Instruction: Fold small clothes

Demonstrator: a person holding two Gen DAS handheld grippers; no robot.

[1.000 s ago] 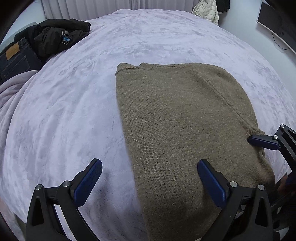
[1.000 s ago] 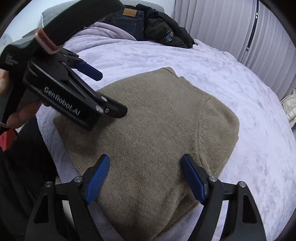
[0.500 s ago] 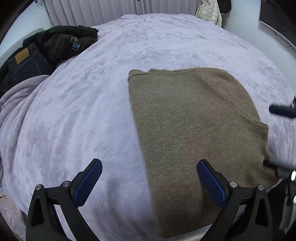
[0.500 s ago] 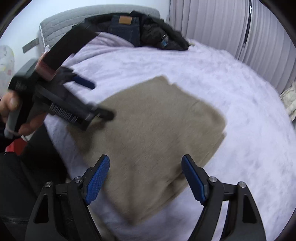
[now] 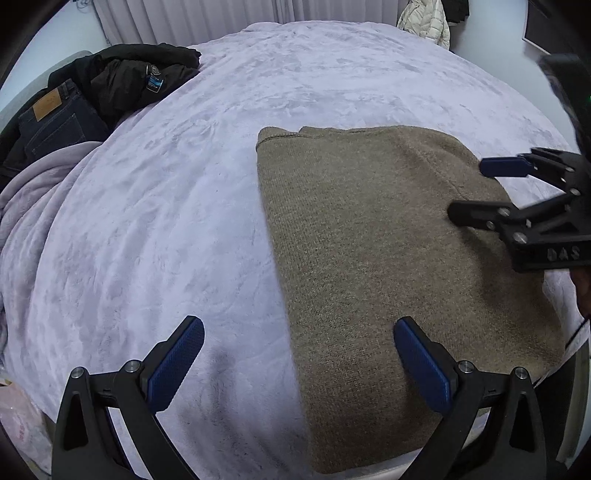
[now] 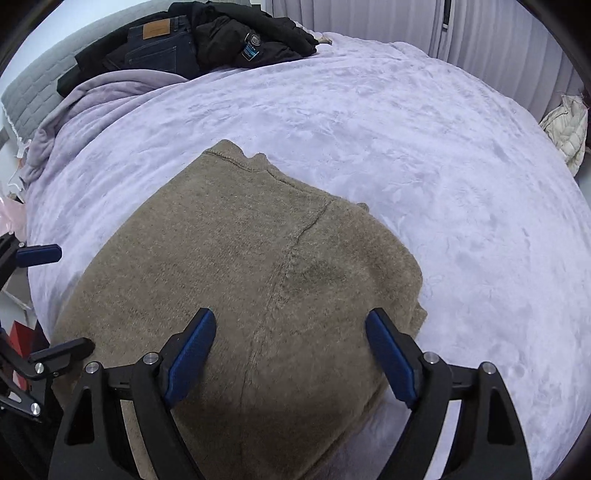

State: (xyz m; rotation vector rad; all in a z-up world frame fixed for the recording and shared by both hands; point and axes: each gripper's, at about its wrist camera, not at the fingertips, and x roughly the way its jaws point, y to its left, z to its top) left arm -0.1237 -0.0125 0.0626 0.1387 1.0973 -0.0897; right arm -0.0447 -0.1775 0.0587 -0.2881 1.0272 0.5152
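Observation:
A folded brown knit sweater (image 5: 380, 258) lies flat on the lilac bed cover (image 5: 166, 221), near the bed's front edge; it also shows in the right wrist view (image 6: 240, 280). My left gripper (image 5: 299, 365) is open and empty, held above the sweater's left edge. My right gripper (image 6: 291, 358) is open and empty, held above the sweater's near right part. The right gripper (image 5: 476, 192) also shows at the right of the left wrist view, above the sweater's right side. The left gripper (image 6: 55, 299) shows at the left edge of the right wrist view.
A pile of dark jeans (image 5: 55, 122) and a black jacket (image 5: 140, 81) lies at the bed's far left, next to a bunched lilac blanket (image 5: 29, 199). A cream padded jacket (image 5: 424, 22) lies beyond the bed. Curtains hang behind.
Both grippers have pulled back and up from the sweater. The left gripper has moved off to the left. The right gripper has come in over the sweater's right side. The sweater has not moved.

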